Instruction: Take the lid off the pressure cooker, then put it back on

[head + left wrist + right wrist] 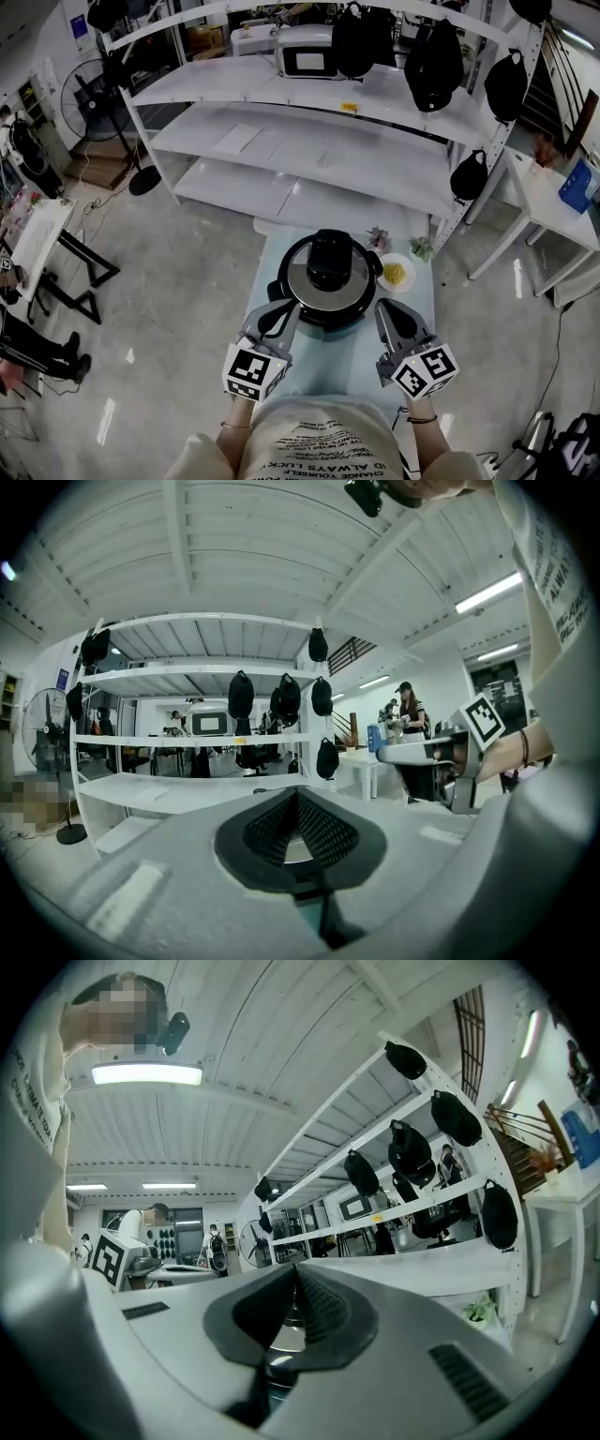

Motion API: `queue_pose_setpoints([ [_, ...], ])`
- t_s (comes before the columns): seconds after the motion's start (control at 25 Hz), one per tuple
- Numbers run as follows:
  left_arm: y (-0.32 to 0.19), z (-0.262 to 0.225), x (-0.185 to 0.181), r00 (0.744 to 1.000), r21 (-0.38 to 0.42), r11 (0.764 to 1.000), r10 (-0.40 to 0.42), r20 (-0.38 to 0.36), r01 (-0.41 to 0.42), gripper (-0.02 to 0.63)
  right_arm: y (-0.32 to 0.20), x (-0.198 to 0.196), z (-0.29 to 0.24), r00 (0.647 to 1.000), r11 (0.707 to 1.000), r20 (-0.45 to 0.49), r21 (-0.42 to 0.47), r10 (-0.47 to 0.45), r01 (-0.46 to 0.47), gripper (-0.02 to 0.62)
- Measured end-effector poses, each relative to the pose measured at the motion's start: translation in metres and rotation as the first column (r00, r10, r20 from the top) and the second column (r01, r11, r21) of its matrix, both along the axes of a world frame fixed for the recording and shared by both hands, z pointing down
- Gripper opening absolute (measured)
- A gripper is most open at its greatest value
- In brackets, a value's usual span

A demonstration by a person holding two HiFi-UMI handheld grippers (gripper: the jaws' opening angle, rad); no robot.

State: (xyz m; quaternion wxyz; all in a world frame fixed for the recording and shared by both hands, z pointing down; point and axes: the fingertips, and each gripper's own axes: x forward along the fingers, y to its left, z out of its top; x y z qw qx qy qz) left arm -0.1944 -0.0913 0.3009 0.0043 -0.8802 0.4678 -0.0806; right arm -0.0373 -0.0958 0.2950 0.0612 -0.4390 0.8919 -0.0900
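The pressure cooker stands on the pale blue table, its steel lid with the black handle resting on it. My left gripper is at the cooker's front left, jaws shut, tips right by the rim; I cannot tell whether they touch it. Level with it, my right gripper is at the front right, also shut. In the left gripper view the closed pads hold nothing, and the right gripper shows beyond. The right gripper view shows shut pads and the left gripper.
A small plate of yellow food and two little plants sit on the table behind the cooker's right side. Behind stands white shelving with a microwave and hanging black bags. A fan is far left.
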Motion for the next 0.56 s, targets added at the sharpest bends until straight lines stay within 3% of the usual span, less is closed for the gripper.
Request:
queue_pose_setpoints([
  [0.56,-0.002,0.006,-0.004,1.000,-0.011,1.000,-0.003,0.009,0.003,0.025,-0.001,0.012,0.006,0.999,0.999,-0.007,-0.008,0.051,-0.051,0.009],
])
